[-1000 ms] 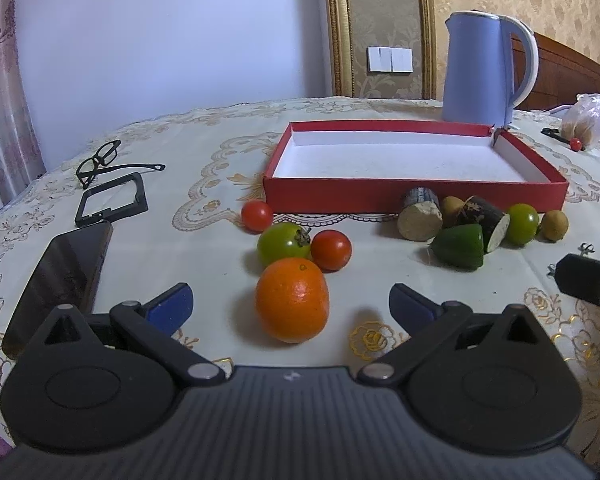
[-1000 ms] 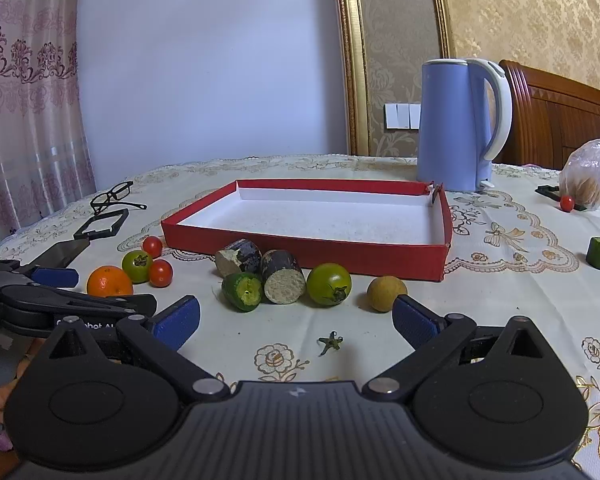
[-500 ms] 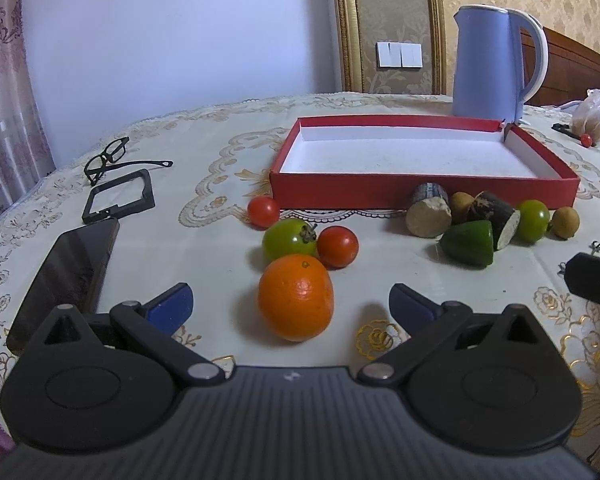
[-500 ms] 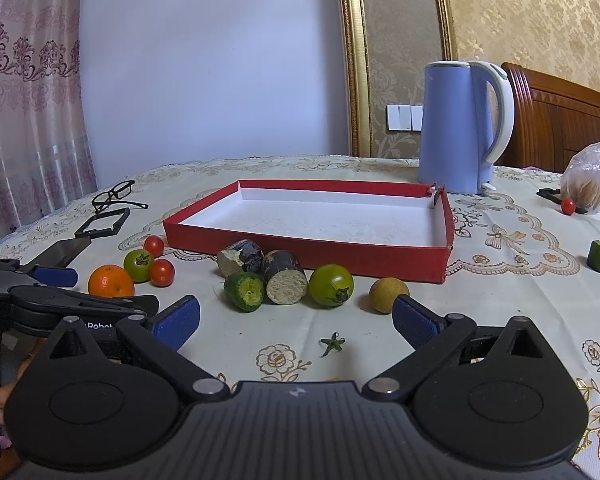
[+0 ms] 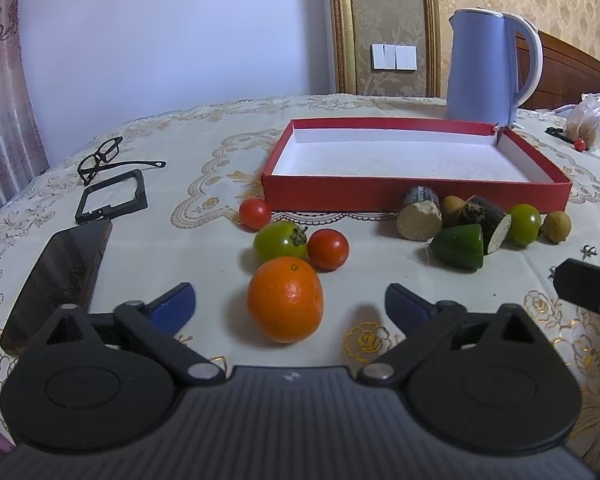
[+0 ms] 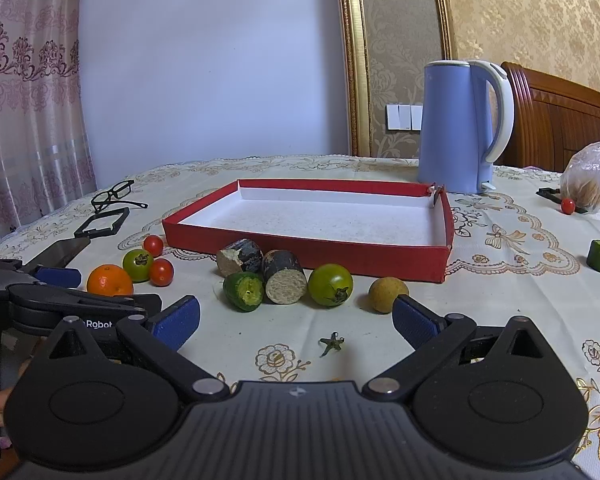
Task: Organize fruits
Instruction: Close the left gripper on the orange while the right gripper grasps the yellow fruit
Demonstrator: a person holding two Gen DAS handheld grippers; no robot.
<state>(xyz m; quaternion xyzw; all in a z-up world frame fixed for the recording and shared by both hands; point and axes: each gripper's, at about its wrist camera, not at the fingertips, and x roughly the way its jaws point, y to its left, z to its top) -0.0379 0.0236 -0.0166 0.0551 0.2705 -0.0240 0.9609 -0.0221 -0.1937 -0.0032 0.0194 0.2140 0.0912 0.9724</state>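
An orange (image 5: 285,299) lies on the tablecloth between the open fingers of my left gripper (image 5: 288,306), untouched. Behind it sit a green tomato (image 5: 278,241) and two red tomatoes (image 5: 327,249). A red tray (image 5: 416,196) with a white floor stands beyond. In front of it lie cut dark stalk pieces (image 6: 281,276), a green cucumber end (image 6: 244,291), a green tomato (image 6: 331,284) and a tan longan (image 6: 388,289). My right gripper (image 6: 296,320) is open and empty, short of that group. The orange also shows in the right wrist view (image 6: 109,280).
A blue kettle (image 6: 460,128) stands behind the tray. Glasses (image 5: 100,158), a black frame (image 5: 112,196) and a phone (image 5: 60,272) lie at the left. A plastic bag (image 6: 590,180), a small red fruit (image 6: 567,205) and a green piece (image 6: 599,255) lie at the right.
My left gripper has edged forward, so the orange now sits a little deeper between its open fingers. The right gripper has barely moved.
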